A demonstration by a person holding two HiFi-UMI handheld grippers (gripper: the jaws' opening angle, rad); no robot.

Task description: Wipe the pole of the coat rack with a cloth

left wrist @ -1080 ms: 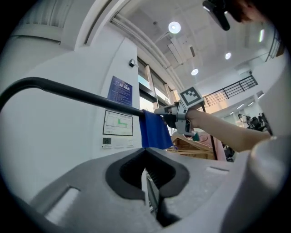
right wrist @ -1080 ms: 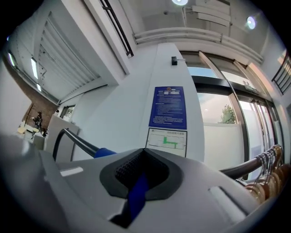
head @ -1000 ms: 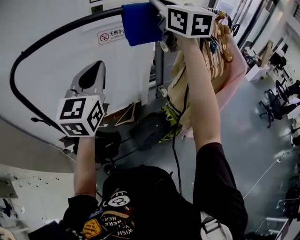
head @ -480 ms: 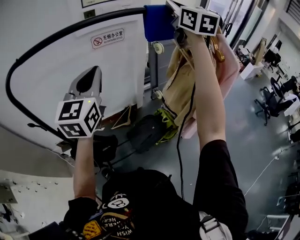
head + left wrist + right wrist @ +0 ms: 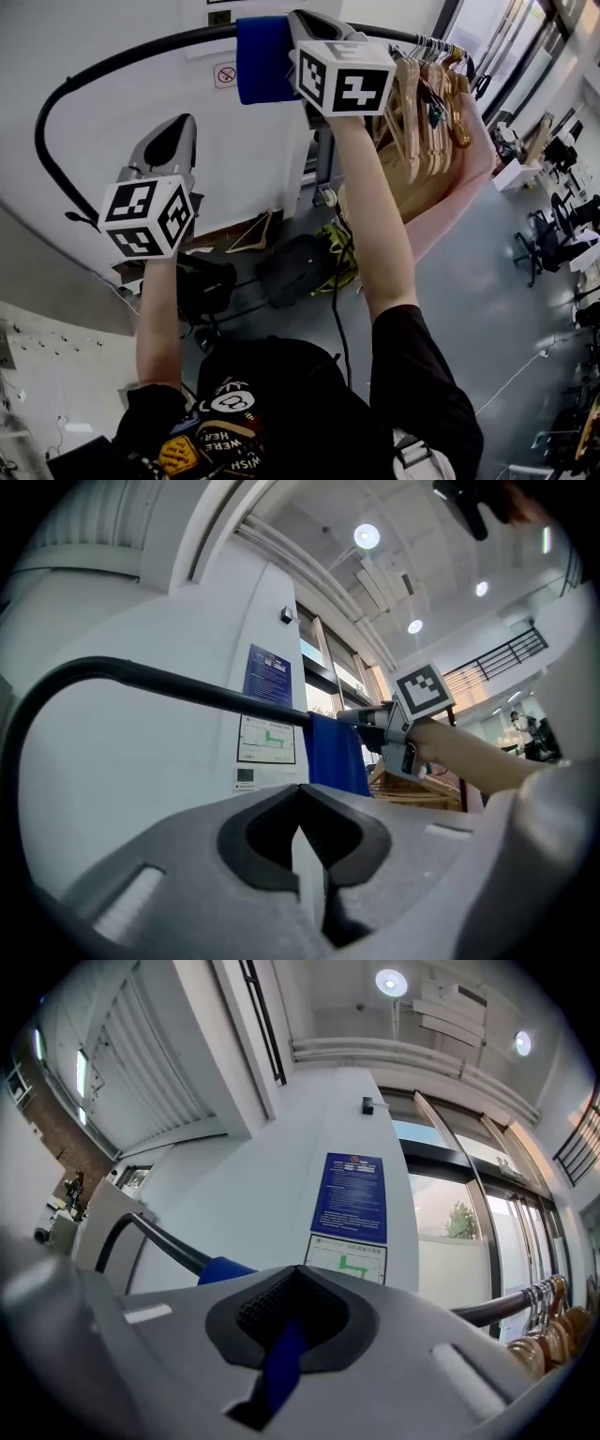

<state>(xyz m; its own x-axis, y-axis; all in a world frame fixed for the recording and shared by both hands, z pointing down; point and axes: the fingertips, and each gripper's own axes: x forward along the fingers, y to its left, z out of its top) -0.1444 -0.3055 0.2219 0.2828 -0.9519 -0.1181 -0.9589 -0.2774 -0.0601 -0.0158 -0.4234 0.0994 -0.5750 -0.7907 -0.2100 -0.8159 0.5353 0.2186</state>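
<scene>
The coat rack's black pole (image 5: 122,64) curves up from the left and runs across the top of the head view. A blue cloth (image 5: 265,58) is wrapped over the pole, and my right gripper (image 5: 293,39) is shut on it from the right. In the right gripper view a blue strip of cloth (image 5: 281,1365) is pinched between the jaws, with the pole (image 5: 150,1237) behind. My left gripper (image 5: 180,124) hangs lower left, below the pole and off it, shut with nothing in it. In the left gripper view, the left gripper (image 5: 302,808) looks towards the pole (image 5: 187,692) and the cloth (image 5: 337,754).
Wooden hangers (image 5: 427,94) with a tan garment (image 5: 422,187) hang on the pole just right of my right arm. A white wall with a small sign (image 5: 225,75) stands behind the pole. Black bags (image 5: 295,262) lie on the floor below. Office chairs (image 5: 553,216) are at the far right.
My right gripper slid the cloth right along the pole, then back left towards the bend. The left gripper has stayed about where it was, shut.
</scene>
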